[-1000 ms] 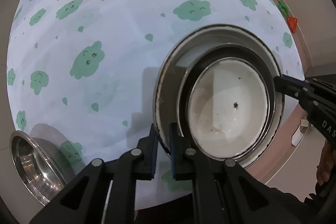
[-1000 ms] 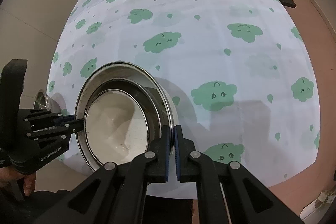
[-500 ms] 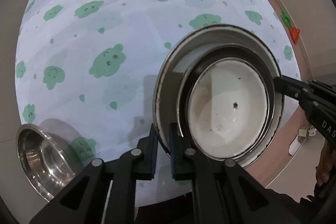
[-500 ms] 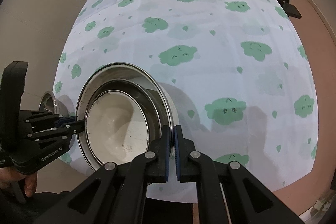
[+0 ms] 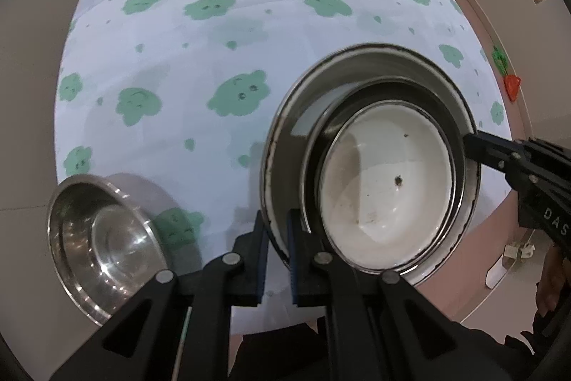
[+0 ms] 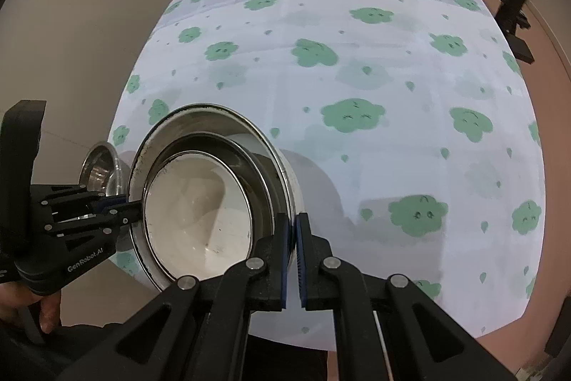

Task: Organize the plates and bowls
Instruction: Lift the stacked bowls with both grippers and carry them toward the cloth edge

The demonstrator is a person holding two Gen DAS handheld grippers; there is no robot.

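The nested stack of round metal basins with a white enamel bowl inside (image 5: 374,166) is gripped at opposite rim edges by the closed jaws of the left gripper (image 5: 274,234) and right gripper (image 6: 294,238), above the cloud-patterned tabletop (image 6: 357,77). A separate shiny steel bowl (image 5: 103,245) lies just beside the left gripper, nearer to it than to the right.

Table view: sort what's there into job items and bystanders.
Job items:
- nested bowl stack, rim pinched by left gripper and right gripper
- lone steel bowl at the table edge

Bystanders:
- cloud-print tablecloth
- orange and green bits on the floor
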